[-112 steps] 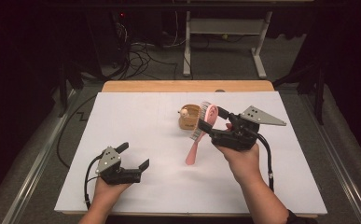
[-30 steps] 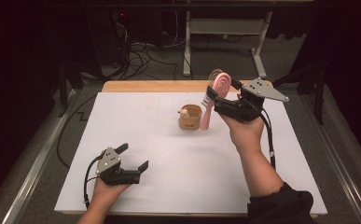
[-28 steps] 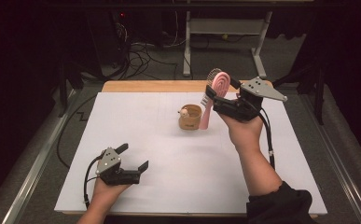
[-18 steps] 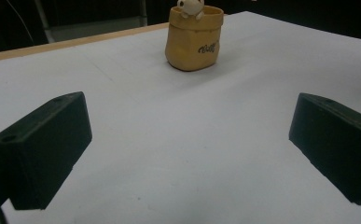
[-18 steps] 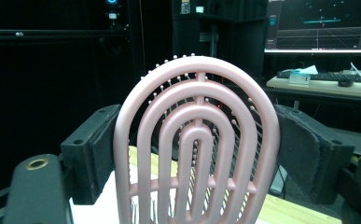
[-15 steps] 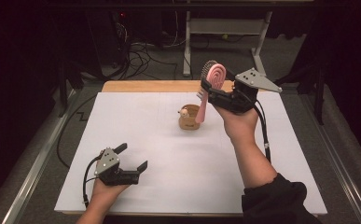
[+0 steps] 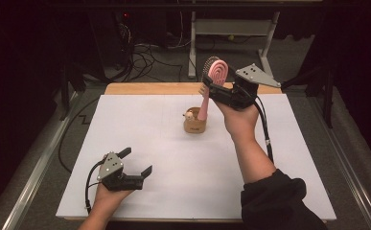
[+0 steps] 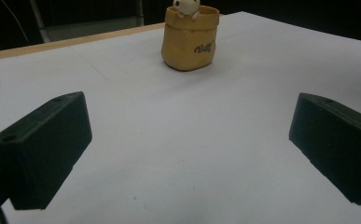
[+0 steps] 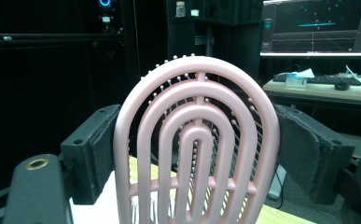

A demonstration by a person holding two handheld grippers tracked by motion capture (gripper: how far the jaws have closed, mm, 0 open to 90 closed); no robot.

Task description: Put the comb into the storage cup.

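A pink hairbrush (image 7: 215, 72) stands upright in the air, head up, with my right gripper (image 7: 215, 87) shut on the head. Its handle points down to the rim of a small yellow cup (image 7: 195, 124) in the middle of the white table (image 7: 140, 120). I cannot tell whether the handle's tip is inside the cup. In the right gripper view the brush head (image 9: 197, 140) sits between both pads. My left gripper (image 7: 136, 161) rests open on the table at the near left. Its view shows the cup (image 8: 190, 39), with a small toy figure at the rim, beyond the open gripper (image 8: 187, 144).
A wooden strip (image 7: 149, 88) edges the table's far side. Cables (image 7: 149, 52) and a metal frame (image 7: 264, 28) lie on the floor behind. The right gripper view shows a desk with a monitor (image 9: 318, 28) far off.
My right hand has carried the brush left and a little up, from beside the cup to above it. The left gripper has stayed put.
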